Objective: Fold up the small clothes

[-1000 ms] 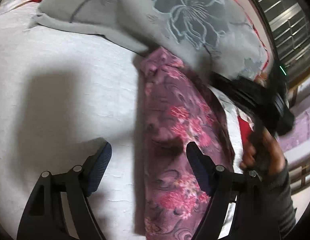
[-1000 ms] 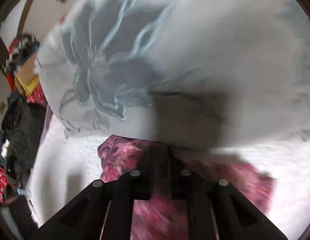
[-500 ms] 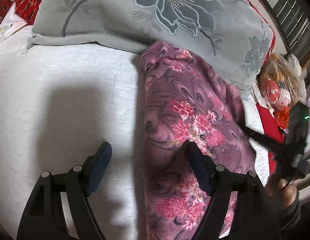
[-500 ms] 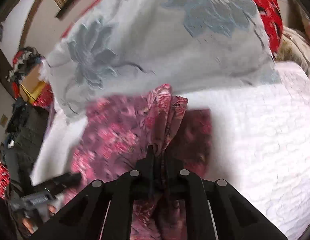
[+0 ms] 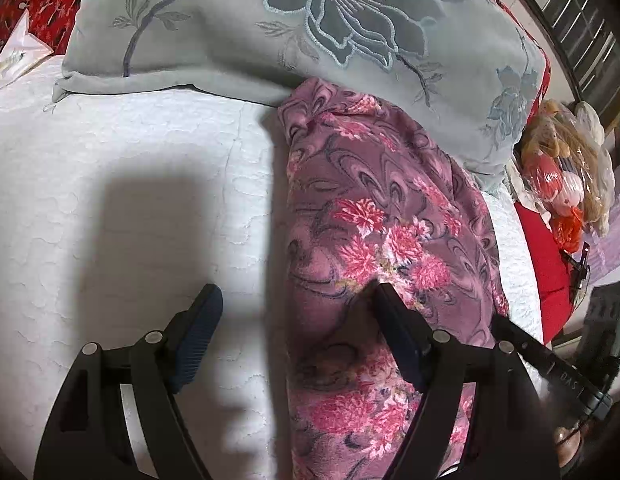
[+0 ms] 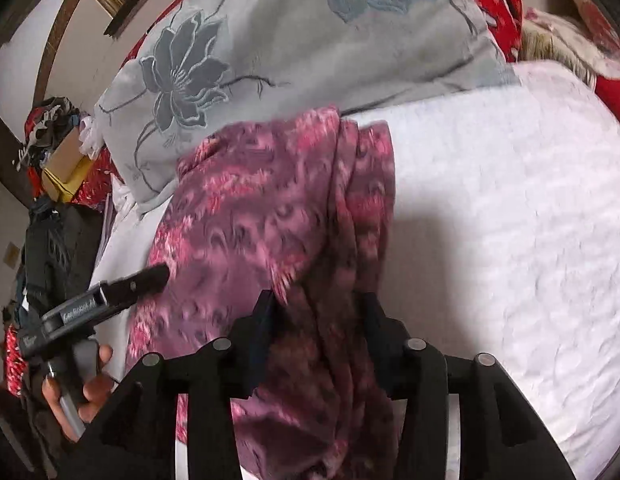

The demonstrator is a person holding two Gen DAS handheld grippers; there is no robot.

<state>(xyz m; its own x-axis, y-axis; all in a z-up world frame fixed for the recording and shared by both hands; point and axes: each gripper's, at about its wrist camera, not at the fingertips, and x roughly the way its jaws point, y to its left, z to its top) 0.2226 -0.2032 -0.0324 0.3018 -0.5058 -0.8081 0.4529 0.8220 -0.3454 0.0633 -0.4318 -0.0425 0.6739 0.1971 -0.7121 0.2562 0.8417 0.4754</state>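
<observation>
A purple garment with pink flowers (image 5: 373, 240) lies as a long strip on the white quilted bed (image 5: 130, 200), its far end against a grey flowered pillow (image 5: 310, 28). My left gripper (image 5: 294, 316) is open over the garment's left edge, one finger above the sheet, the other above the cloth. My right gripper (image 6: 317, 312) is open, its jaws parted around a bunched fold of the garment (image 6: 270, 216). The right gripper's finger (image 5: 525, 340) shows at the left wrist view's right edge. The left gripper (image 6: 110, 292) and the hand holding it show at the right wrist view's left.
The grey pillow (image 6: 310, 40) lies across the bed's head. A bag of stuffed toys (image 5: 565, 176) and red bedding (image 5: 541, 256) sit at the right bedside. A dark bag (image 6: 54, 248), a cardboard box (image 6: 66, 160) and clothes stand off the other side.
My right gripper was shut on the garment's edge and pulled it toward me; its jaws have now parted around the fold. The left gripper stayed open and nearly still.
</observation>
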